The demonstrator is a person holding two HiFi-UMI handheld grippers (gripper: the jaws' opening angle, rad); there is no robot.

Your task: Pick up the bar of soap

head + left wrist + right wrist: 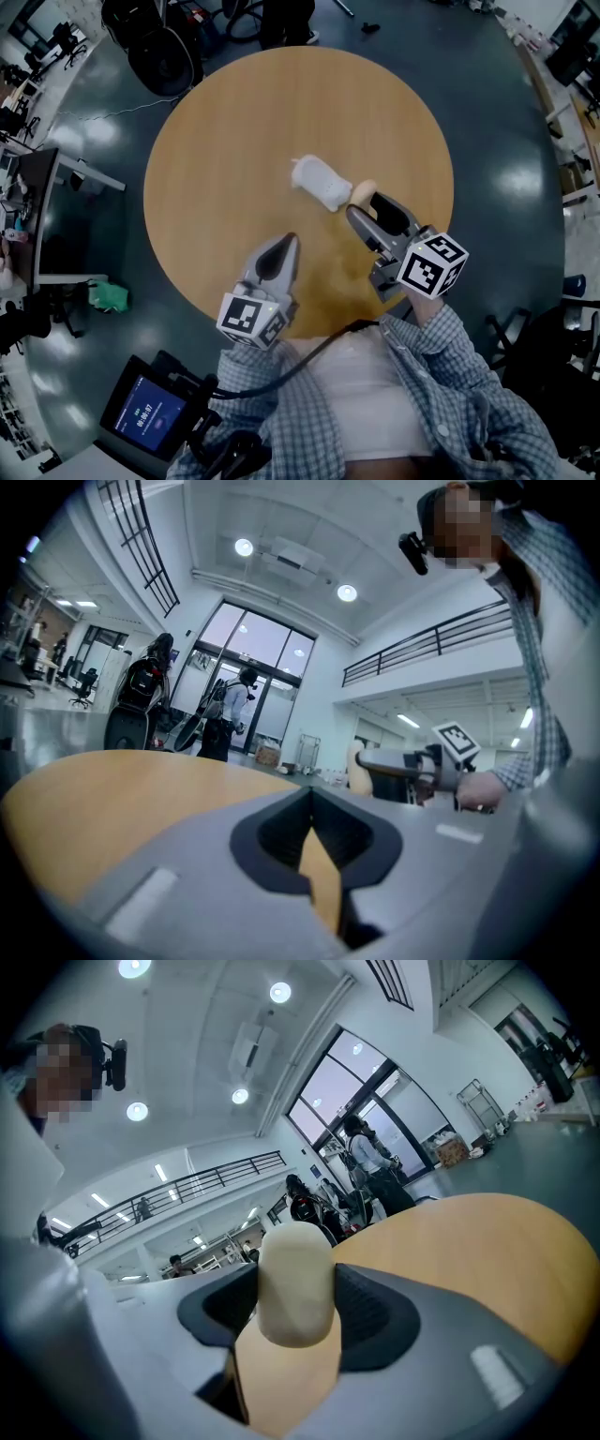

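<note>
The bar of soap (364, 192) is a cream, rounded block near the middle of the round wooden table (234, 141). My right gripper (367, 202) is shut on it, and in the right gripper view the soap (295, 1283) stands upright with both dark pads pressed against its sides. I cannot tell whether it rests on the table or hangs just above it. My left gripper (285, 246) points at the table's near part, its jaws together and nothing in them. In the left gripper view the soap (356, 767) shows far right, ahead of the left gripper (314, 841).
A crumpled white bag or cloth (322, 181) lies just left of the soap, touching or nearly touching it. A black office chair (164, 52) stands beyond the table's far left edge. A tablet on a stand (150, 412) sits near my left side.
</note>
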